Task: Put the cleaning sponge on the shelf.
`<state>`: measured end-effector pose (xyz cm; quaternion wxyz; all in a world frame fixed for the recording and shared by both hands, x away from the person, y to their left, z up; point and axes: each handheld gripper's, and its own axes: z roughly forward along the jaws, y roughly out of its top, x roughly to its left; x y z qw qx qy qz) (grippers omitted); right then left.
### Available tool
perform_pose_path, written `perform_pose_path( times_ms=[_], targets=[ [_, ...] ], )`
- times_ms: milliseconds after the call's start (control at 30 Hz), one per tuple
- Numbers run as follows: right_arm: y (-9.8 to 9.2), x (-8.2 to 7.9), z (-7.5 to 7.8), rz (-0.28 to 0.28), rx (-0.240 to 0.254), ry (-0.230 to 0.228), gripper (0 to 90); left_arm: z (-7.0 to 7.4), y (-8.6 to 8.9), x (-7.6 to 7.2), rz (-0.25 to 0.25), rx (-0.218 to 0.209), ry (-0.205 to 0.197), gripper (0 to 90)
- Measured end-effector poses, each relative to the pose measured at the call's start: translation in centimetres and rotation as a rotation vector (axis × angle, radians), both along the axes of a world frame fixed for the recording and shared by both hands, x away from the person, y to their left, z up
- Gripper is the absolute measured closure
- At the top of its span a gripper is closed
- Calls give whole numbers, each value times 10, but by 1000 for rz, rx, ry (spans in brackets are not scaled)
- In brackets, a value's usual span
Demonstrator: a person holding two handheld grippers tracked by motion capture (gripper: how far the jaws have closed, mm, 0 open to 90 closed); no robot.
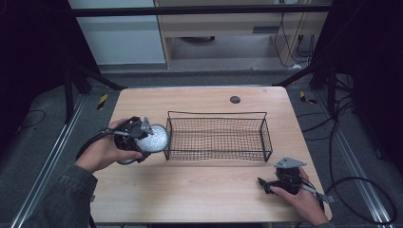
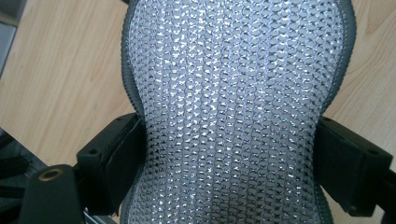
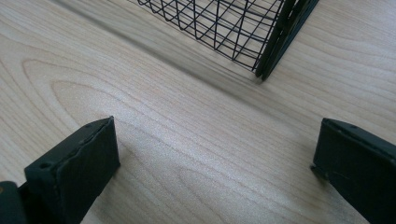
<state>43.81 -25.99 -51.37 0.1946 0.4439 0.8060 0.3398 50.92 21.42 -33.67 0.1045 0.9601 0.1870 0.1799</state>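
Note:
A silver, glittery mesh pad with a dark grey rim [image 1: 154,138] hangs just left of the black wire basket [image 1: 216,117], above the table. My left gripper [image 1: 142,138] is shut on it. In the left gripper view the silver pad [image 2: 233,107] spreads between the two black jaws, pinched in at its waist. My right gripper [image 1: 267,183] rests low on the table near the front right corner, open, with nothing between its jaws. In the right gripper view my right gripper [image 3: 215,158] faces bare wood, and a corner of the wire basket [image 3: 273,42] stands beyond.
The light wooden table [image 1: 199,190] has a dark round hole [image 1: 235,99] near its back edge. Cables trail on the floor at the right. Black frame legs stand at both back corners.

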Motion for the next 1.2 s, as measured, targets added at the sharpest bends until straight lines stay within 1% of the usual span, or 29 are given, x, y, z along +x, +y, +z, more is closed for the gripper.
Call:
perform_pose_path(
  times_ms=[100,233,267,333,367,433,467,500,533,567,600,700,733,867,900,933,967,1000,1033,1067,1100,1133,1200],
  targets=[
    [0,0,0,0,1,0,4,5,-8,4,-18,8,-1,145],
    [0,0,0,-1,0,0,4,7,-15,7,-23,14,-7,146],
    [0,0,0,-1,0,0,4,8,-17,8,-33,19,-12,146],
    [0,0,0,0,-1,-1,4,8,-19,8,-31,18,-17,146],
    [0,0,1,-2,7,8,4,9,-23,10,-39,33,-28,146],
    [0,0,0,1,-1,-1,4,9,-24,11,-41,33,-30,146],
    [0,0,1,-3,8,9,4,11,-28,12,-47,30,-32,146],
    [0,0,0,1,-1,-1,4,11,-28,12,-47,30,-32,146],
    [0,0,0,4,-7,-7,4,12,-32,14,-56,35,-35,146],
    [0,0,0,4,-8,-8,4,12,-32,14,-56,35,-35,146],
    [0,0,1,-3,9,11,4,12,-34,14,-60,36,-35,146],
    [0,0,0,3,-5,-4,4,12,-42,17,-76,41,-34,146],
    [1,-1,1,-8,13,16,4,12,-43,17,-75,40,-33,147],
    [1,-1,1,-7,13,15,4,14,-49,18,-92,44,-41,147],
    [1,-1,1,-7,12,15,4,15,-50,18,-96,49,-36,147],
    [1,-1,1,-7,13,15,4,15,-51,18,-95,46,-36,147],
    [1,-1,1,-7,13,16,4,15,-53,19,-101,48,-41,147],
    [0,0,0,1,-1,-1,4,15,-55,19,-98,42,-39,147],
    [0,0,0,0,-1,0,4,16,-56,20,-109,53,-41,147],
    [0,0,0,0,-1,0,4,16,-56,20,-109,53,-41,147],
    [0,0,1,-3,9,11,4,15,-59,20,-106,45,-39,147],
    [0,0,-1,4,-8,-8,4,16,-60,21,-114,50,-44,147],
    [0,0,0,0,0,0,4,16,-63,23,-116,47,-45,147]
  ],
)
